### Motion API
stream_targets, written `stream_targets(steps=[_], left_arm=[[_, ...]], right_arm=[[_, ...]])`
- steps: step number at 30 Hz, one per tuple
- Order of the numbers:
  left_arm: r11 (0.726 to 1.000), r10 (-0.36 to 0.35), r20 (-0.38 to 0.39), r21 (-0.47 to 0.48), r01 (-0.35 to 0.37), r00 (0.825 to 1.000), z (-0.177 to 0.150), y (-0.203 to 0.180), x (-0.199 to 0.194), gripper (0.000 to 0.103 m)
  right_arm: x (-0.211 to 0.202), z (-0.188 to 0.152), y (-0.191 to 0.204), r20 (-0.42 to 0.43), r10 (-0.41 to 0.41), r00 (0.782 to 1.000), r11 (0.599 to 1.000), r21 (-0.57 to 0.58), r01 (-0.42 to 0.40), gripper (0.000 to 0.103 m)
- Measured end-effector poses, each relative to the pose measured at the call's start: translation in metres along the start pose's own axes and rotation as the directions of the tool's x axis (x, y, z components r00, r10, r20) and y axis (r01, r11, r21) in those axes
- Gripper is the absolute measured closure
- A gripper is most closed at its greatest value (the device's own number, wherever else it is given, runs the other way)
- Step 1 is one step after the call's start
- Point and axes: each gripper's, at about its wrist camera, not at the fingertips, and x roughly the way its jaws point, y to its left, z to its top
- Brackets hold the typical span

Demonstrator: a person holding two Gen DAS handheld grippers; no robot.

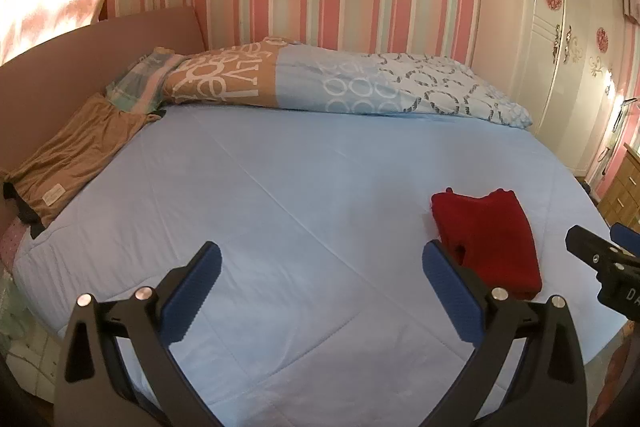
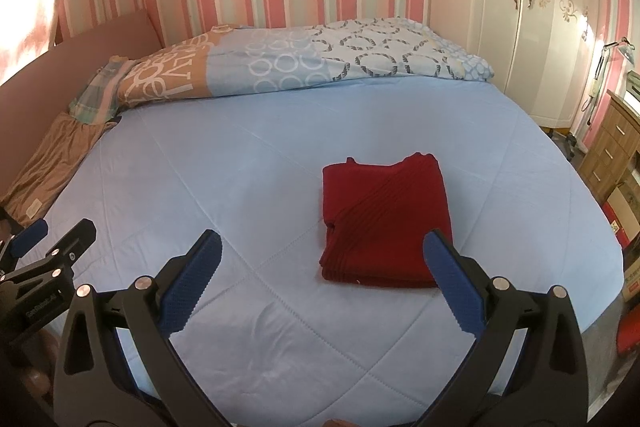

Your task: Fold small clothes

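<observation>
Both grippers, left [image 1: 320, 291] and right [image 2: 322, 285], spread empty; folded red garment [image 2: 386, 223] whole only from right wrist.

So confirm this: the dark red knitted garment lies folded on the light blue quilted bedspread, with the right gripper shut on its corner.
Not quite. The dark red knitted garment lies folded on the light blue quilted bedspread, but the right gripper is open, holding nothing, as the right wrist view shows.
</observation>
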Motion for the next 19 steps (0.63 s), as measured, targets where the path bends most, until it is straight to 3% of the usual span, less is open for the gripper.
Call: stream_targets(steps=[19], left_arm=[[0.998, -0.043, -0.003, -0.038, 0.043, 0.999, 0.0031, -0.0090, -0.0022, 0.002]], right_arm=[[-0.0002, 0.0004, 0.0005, 0.003, 0.001, 1.000, 1.000, 0.006, -0.001, 0.003]])
